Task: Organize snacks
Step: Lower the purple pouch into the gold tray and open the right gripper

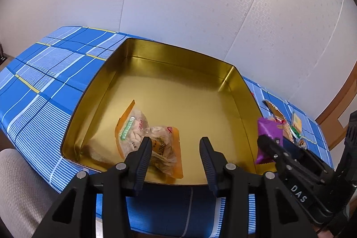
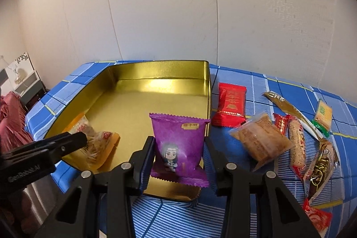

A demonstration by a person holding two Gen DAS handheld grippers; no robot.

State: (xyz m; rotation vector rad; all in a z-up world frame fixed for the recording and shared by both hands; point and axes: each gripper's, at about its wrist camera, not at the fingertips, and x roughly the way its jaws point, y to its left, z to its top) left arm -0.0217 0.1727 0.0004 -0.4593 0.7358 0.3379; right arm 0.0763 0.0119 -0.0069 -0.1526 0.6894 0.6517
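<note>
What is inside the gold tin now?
Inside the gold tin lie two orange-edged snack packets, overlapping. The left tool covers part of them, and the purple packet hides the near floor.

Purple packet [image 2: 178, 146]; gold tin [image 1: 183, 102]; blue-checked tablecloth [image 1: 44, 73]

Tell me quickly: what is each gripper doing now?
Left gripper: open, holding nothing.
Right gripper: shut on the purple foil snack packet.
</note>
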